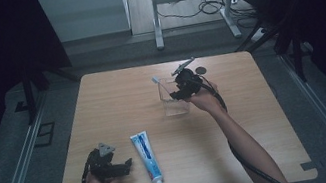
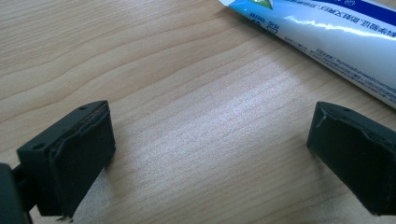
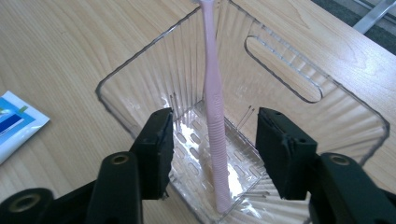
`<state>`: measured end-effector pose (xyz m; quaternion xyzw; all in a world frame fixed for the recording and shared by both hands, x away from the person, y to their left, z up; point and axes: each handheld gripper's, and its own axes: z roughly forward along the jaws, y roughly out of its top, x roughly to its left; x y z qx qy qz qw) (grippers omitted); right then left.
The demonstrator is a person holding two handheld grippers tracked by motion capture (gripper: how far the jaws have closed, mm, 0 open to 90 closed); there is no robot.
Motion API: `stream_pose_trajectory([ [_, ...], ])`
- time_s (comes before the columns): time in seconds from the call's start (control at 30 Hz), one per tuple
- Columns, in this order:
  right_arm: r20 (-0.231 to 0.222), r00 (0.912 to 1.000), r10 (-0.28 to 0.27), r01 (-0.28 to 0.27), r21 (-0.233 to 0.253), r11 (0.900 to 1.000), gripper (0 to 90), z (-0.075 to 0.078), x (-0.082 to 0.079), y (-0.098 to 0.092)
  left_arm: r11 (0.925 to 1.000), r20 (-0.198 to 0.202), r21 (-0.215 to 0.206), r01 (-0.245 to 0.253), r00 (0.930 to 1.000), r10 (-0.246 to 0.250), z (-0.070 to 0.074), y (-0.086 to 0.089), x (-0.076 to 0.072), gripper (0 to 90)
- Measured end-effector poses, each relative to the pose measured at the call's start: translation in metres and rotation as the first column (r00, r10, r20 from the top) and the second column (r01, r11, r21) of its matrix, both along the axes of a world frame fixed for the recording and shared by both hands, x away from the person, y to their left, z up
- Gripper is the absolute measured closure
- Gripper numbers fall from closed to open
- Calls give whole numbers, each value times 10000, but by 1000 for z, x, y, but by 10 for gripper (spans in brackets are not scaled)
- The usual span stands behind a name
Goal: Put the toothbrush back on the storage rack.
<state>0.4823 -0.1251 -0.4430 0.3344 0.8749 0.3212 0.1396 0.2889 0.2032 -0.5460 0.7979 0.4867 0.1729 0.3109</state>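
The right hand-held gripper (image 3: 212,154) hangs over the clear ribbed plastic basket (image 3: 299,116) on the pale wooden desk (image 1: 117,104), its jaws parted either side of the pink toothbrush (image 3: 215,126) standing in it, not touching. The left hand-held gripper (image 2: 210,149) rests wide apart beside the blue-and-white toothpaste tube (image 1: 146,156).

the high view looks down from above the near edge, facing the far side, and takes in the whole table (image 1: 115,92) from well up. the left gripper view sits very low and close to the wood, looking along its jaws toward the toothpaste tube (image 2: 327,37), which the high view shows near the front. the right gripper view looks down, close, into the clear box (image 3: 299,74), seen mid-table from high.
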Motion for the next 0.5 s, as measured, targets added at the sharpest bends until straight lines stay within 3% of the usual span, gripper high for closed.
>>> stream_pose_trajectory([
  [0.5,161,9999,56,-64,502,9987,346,14,-15,-13,10000,2,-9,10,10000,-10,0,0,0,7],
])
